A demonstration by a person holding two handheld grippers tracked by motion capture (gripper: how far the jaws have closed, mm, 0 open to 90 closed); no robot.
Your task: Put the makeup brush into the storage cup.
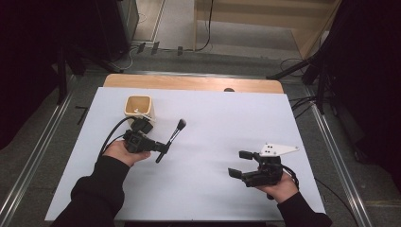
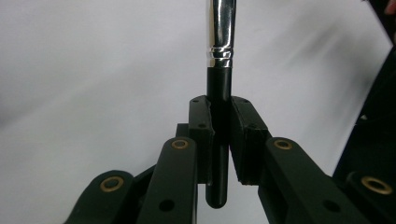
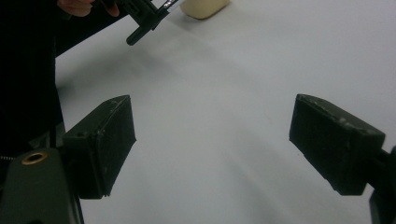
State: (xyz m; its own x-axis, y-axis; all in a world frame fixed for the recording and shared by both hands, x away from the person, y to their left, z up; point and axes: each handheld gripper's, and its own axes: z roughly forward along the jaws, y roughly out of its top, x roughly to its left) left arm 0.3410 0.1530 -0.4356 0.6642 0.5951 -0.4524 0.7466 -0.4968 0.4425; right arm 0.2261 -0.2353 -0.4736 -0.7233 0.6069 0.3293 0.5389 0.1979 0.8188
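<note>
Brush (image 1: 174, 134): a makeup brush with a black handle, a silver metal collar and a dark bristle head, gripped by the left gripper (image 1: 163, 148) at the 9 o'clock side of the white table (image 1: 213, 137). In the high view the brush is tilted, with the bristle head pointing toward 1 o'clock and the butt of the handle toward 7 o'clock. The jaws are clenched on the lower part of the handle, below the collar; in the left gripper view the brush (image 2: 219, 93) stands between the two pads (image 2: 201, 135), and a short length of handle sticks out beneath them.

Cup (image 1: 139, 109): a cream-coloured square cup, upright, at 11 o'clock on the table, just beyond the left gripper and near the brush. Whether the gripper's cable touches the cup cannot be told. In the right gripper view the cup (image 3: 204, 6) appears at the 12 o'clock edge, with the butt of the brush (image 3: 142, 28) to its left.

Right gripper (image 1: 241, 164): held by the person's right hand (image 1: 280, 185) at 4 o'clock on the table, well apart from the brush and the cup. Its jaws are spread wide and released, with bare table surface between them in the right gripper view (image 3: 212, 144). A grey three-cornered plate (image 1: 278, 150) sits on top.
</note>
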